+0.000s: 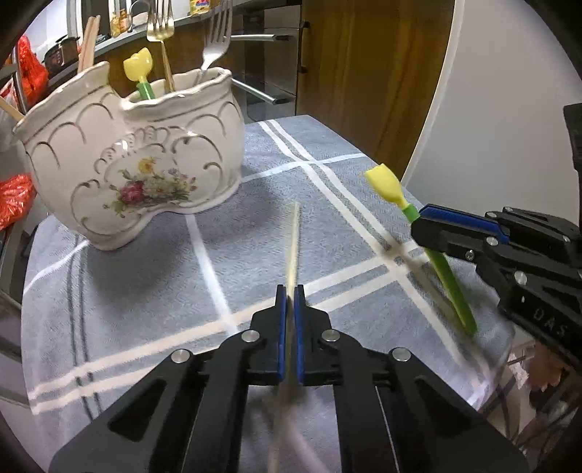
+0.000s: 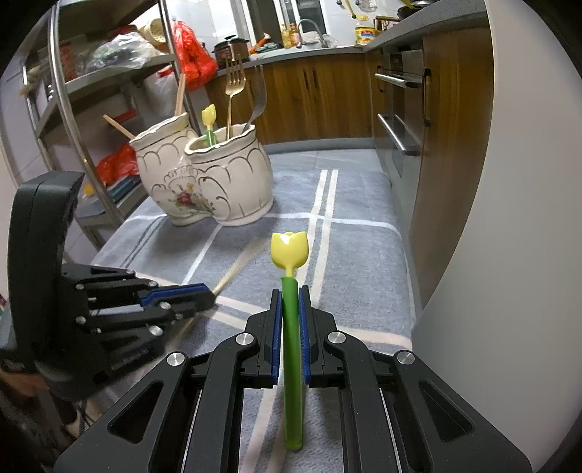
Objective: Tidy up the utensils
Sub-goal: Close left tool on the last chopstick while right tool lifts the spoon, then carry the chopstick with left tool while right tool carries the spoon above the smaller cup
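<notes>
Both hand-held grippers are loaded: the right gripper [image 2: 290, 320] has its blue pads pressed against the green stem of a yellow tulip-topped utensil [image 2: 290, 251], held upright above the front part of the grey checked cloth [image 1: 145, 291], while the left gripper [image 1: 290, 302] pinches a pale chopstick [image 1: 295, 236] that points forward toward the holder; motion blur makes it hard to say whether one stick or two sits between those pads. Further back, near the cloth's far left corner, stands the white floral ceramic holder [image 1: 152, 160] with two joined compartments. The nearer, right-hand compartment carries one matching tulip utensil [image 1: 139, 69], one gold fork [image 1: 160, 29] and one silver fork [image 1: 218, 40]; the left-hand one holds wooden chopsticks [image 2: 180, 94], at least two by my count. So the tulip pieces number two in all, forks two. The likely trouble from here is the two tools crowding each other at the holder's narrow mouths, or a long stem catching the scalloped rim or the standing forks and tipping out. The slim chopstick could also pivot or slip in such a thin grip.
</notes>
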`<state>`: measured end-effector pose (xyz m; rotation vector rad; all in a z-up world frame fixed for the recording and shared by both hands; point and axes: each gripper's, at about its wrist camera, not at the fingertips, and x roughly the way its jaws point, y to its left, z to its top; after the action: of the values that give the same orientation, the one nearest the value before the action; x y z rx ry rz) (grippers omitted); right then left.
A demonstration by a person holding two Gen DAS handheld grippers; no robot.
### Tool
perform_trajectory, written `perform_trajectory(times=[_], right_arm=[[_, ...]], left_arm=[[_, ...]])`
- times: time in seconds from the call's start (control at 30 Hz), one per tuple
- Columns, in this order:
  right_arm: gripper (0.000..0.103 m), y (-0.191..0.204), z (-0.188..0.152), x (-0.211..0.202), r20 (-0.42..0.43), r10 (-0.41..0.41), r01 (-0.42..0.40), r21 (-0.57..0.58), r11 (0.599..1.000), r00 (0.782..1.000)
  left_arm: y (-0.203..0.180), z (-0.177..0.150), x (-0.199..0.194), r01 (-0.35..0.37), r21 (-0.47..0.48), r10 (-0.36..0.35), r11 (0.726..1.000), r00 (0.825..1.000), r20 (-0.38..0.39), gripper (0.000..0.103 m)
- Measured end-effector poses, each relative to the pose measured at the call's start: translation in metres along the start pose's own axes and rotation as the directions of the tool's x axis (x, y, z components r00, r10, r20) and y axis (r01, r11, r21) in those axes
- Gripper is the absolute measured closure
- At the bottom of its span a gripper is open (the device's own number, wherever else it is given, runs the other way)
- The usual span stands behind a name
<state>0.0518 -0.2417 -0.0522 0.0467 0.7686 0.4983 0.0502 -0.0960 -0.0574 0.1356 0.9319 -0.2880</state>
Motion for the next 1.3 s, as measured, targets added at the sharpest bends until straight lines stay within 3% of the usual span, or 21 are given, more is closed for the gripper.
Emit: perform_trajectory(times=[0.3,0.5,0.67,0.83,1.13,1.3], right_arm=[[0.093,0.01,0.003,-0.003,0.037,0.016,-0.016,-0.013,1.0,0.999],[0.093,0.021,0.009,-0.011,0.103,0.033,-0.031,-0.023,0.999,0.994],[0.093,0.03,0.022,-0.018,0.166,0.039,-0.033,-0.038,0.999,0.985],[0.093,0.041,0.046,-0.022,0.239,0.049,-0.04,-0.042,0.998,0.97],[0.093,0.06,0.091,-0.014,0.309,0.057,-0.039,-0.064,0.997,0.949],[0.093,0.064,0.109,-0.011,0.344,0.063,-0.043,-0.064,0.997,0.937]], left_arm=[[0.032,-0.013,-0.041,0.047,0.052,-0.051,0.998,0.996,0.076,0.099],[0.055,-0.023,-0.064,0.104,0.056,-0.113,0.993,0.975,0.191,0.099],[0.071,-0.029,-0.091,0.088,0.062,-0.104,0.994,0.941,0.322,0.099],[0.082,-0.025,-0.12,0.063,0.076,-0.091,0.995,0.889,0.449,0.099],[0.105,-0.01,-0.144,0.07,0.068,-0.097,0.995,0.815,0.571,0.099],[0.119,0.004,-0.167,0.073,0.074,-0.104,0.995,0.763,0.638,0.099]])
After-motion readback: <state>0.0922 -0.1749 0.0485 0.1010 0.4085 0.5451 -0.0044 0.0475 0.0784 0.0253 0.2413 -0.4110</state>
